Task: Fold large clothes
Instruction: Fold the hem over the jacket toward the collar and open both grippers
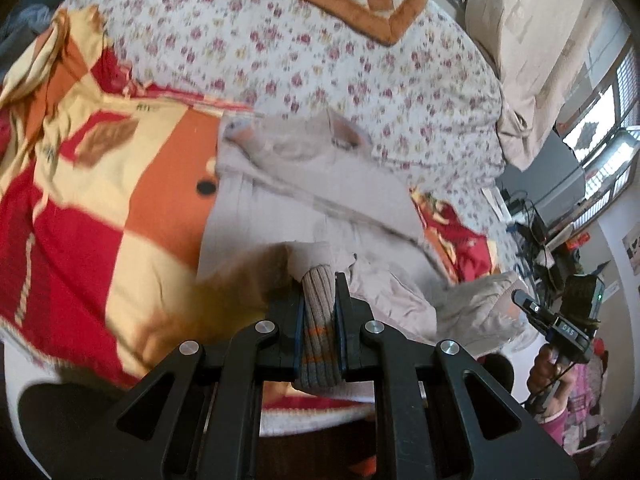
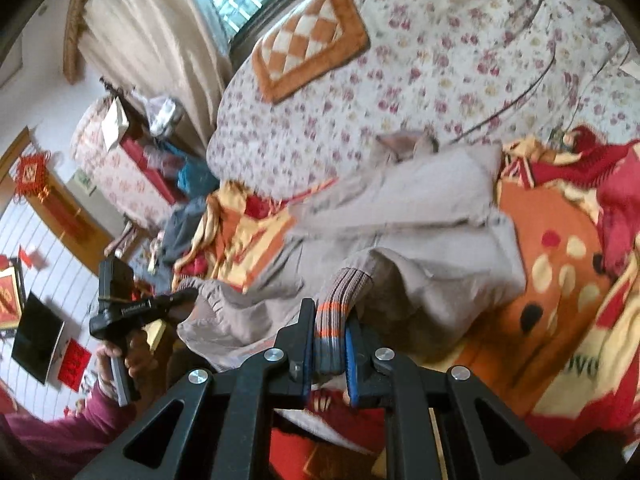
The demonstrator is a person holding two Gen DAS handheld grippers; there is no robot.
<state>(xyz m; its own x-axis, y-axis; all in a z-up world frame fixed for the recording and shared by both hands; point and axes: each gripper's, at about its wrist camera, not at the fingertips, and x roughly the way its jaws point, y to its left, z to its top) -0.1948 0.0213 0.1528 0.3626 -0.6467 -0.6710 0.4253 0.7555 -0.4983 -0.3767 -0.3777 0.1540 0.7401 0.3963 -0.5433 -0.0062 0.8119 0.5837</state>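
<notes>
Bed w/ red-orange blanket (image 1: 100, 184) under beige jacket (image 1: 280, 208). Left gripper (image 1: 320, 320) & right gripper (image 2: 330, 336) fingers each pinching 1 ribbed cuff; advise lifting level, evenly, keeping the sleeves taut.

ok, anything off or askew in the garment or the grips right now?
Nothing damaged. The beige jacket lies rumpled and skewed across the red-orange blanket, one side bunched. Left gripper and right gripper each have jaws shut on a striped knit cuff, not the body fabric.
</notes>
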